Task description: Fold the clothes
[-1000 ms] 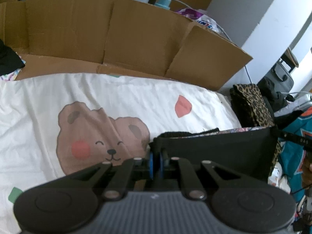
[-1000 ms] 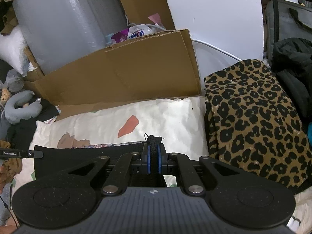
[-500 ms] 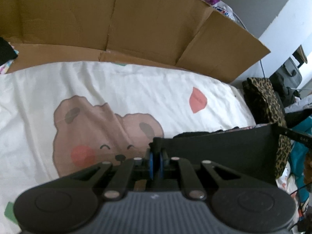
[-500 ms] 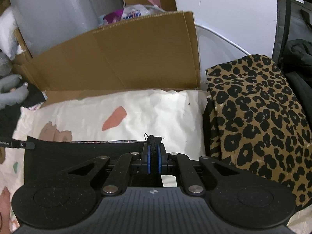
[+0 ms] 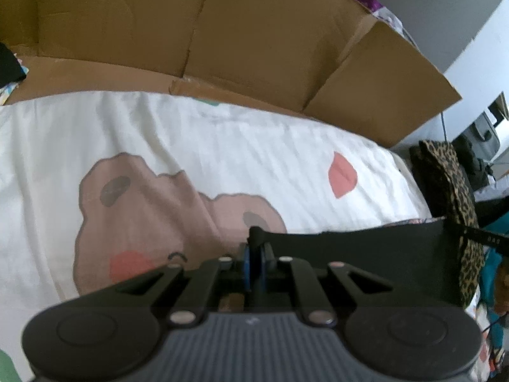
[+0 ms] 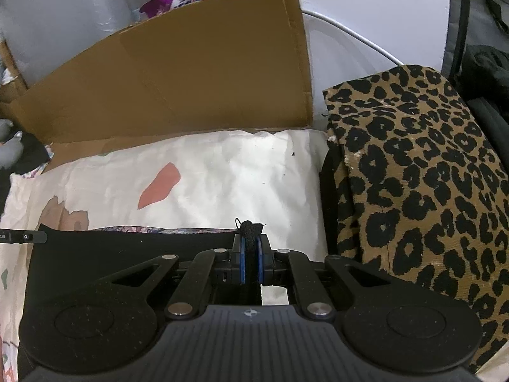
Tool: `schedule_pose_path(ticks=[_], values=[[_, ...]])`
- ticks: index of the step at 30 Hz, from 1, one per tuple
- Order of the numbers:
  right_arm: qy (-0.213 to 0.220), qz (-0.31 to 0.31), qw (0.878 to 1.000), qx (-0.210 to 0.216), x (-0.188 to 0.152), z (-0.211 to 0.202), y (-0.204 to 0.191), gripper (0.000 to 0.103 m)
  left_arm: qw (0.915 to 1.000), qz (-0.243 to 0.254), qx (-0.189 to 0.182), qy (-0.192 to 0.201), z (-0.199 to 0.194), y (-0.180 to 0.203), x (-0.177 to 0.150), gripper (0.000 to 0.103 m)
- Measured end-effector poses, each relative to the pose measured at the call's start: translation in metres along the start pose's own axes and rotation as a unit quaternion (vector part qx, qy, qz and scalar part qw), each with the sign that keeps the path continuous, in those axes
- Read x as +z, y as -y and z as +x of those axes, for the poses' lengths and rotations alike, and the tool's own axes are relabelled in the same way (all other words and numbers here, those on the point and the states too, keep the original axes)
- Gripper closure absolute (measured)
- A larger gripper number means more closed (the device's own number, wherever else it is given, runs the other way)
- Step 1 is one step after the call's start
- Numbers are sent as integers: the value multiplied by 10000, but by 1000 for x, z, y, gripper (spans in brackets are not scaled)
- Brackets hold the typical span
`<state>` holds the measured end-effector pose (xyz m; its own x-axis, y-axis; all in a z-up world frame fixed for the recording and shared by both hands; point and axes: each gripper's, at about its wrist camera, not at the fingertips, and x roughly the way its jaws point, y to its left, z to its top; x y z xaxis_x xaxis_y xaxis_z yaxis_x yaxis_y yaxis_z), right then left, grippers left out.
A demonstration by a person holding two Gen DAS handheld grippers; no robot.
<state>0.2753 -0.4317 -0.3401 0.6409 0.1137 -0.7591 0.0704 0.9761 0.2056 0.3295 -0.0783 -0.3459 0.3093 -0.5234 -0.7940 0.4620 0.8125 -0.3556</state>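
A black garment hangs stretched between my two grippers above a white bedsheet printed with a brown bear. My left gripper is shut on the garment's left top corner, which pokes up between the blue pads. In the right wrist view the same black garment runs leftward from my right gripper, which is shut on the right top corner. A patterned lining shows along the garment's upper edge. Each gripper's tip appears at the far side of the other's view.
Flattened brown cardboard stands along the far edge of the bed. A leopard-print cloth lies right of the sheet, with dark bags behind it. A grey plush toy and bubble wrap sit at the far left.
Both grippers have sunk toward the bed and moved forward, carrying the black garment with them. The sheet and cardboard now look closer. Both grips are unchanged.
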Motion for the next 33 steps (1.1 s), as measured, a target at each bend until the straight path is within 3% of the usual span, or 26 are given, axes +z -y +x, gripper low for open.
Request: schedule_pose_path(ticks=[4,8,12,14,22,27,33], values=[[-47,41,9999,-81,-1,11,1,95,9996,-156,47,-231,13,-4,-1,94],[3,92,9997,-243,-3,8,-1,90,9985,-171,513,-119,2,-4,0,86],[224,-52,9996,-152,-4,-11,-9,80,9985,-43,550,3,-15,8,1,66],[306,-179,9993,-97,-6,-19,-18,75,9988,76,484,62,-21,20,1,62],[587,-538,9967,181,-23,-30,-60,73,9986,439,218,181,-28,66,-3,61],[242,-512,9972,480,-32,-19,-82,73,9982,600,65,45,-21,85,-16,61],[-67,-1014,9938,443,-50,4,-111,74,9964,842,24,-107,0,97,-27,63]])
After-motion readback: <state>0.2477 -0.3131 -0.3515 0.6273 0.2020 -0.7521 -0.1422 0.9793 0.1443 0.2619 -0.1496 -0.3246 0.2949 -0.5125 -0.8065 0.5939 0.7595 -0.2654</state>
